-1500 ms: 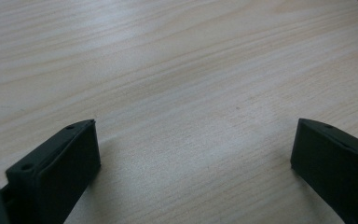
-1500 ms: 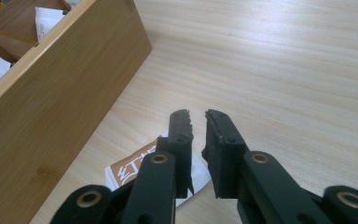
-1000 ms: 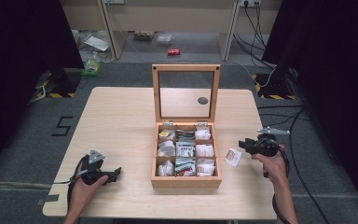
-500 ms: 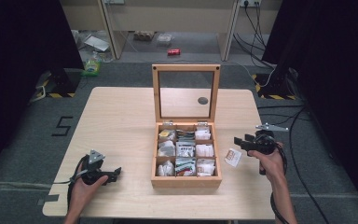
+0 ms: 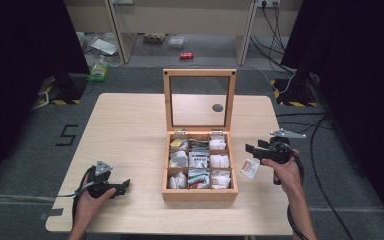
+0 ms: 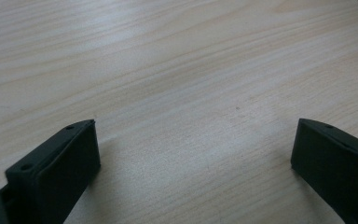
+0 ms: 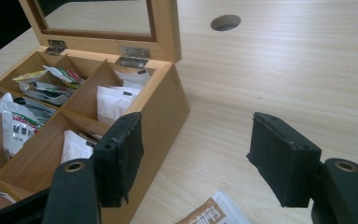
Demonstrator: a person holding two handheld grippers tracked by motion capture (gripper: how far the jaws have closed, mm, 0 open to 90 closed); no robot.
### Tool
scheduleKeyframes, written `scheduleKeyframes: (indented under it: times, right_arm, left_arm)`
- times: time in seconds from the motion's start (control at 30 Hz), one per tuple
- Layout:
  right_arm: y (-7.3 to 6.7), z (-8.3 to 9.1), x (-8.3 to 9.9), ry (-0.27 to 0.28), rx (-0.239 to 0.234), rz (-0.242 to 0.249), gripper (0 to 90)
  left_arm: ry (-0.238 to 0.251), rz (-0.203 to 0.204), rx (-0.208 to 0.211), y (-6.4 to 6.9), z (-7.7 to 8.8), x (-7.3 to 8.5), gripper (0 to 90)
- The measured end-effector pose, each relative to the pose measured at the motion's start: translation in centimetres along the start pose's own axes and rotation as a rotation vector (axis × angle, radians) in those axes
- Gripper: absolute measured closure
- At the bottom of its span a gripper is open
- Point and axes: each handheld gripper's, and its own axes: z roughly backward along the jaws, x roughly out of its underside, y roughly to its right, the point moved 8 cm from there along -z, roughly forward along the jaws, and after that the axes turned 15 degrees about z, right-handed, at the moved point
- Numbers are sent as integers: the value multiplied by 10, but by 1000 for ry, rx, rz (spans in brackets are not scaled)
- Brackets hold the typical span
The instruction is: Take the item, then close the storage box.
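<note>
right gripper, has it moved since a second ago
Yes. The right gripper has lifted off the packet beside the wooden box, jaws just opening, nothing between them.

L gripper (image 5: pixel 122 186) rests wide open; R gripper (image 5: pixel 250 151) jaws just opening, empty.

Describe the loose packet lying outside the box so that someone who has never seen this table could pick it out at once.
Start at the wooden box with its glass lid raised, in the middle of the table. Look just past its right wall, below the right gripper: a small packet lies flat on the tabletop. It is white with orange-brown print, and unlike the other sachets it sits outside the compartments.
</note>
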Motion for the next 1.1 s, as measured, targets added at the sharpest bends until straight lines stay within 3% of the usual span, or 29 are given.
scheduleKeyframes:
  times: [0.27,0.47,0.73,0.87,1.1]
  right_arm:
    - [-16,-3,-8,2,-28,27,352]
    - [-24,-6,-19,33,-34,41,338]
    - [-28,-22,-33,63,-42,74,335]
    - [-28,-31,-33,64,-40,62,335]
    - [-22,-44,-49,81,-3,90,341]
  left_arm:
    - [-1,-1,1,0,0,0,0]
    - [-2,-1,1,0,0,0,0]
    - [-1,-1,1,0,0,0,0]
    - [-1,-1,1,0,0,0,0]
    - [-1,-1,0,0,0,0,0]
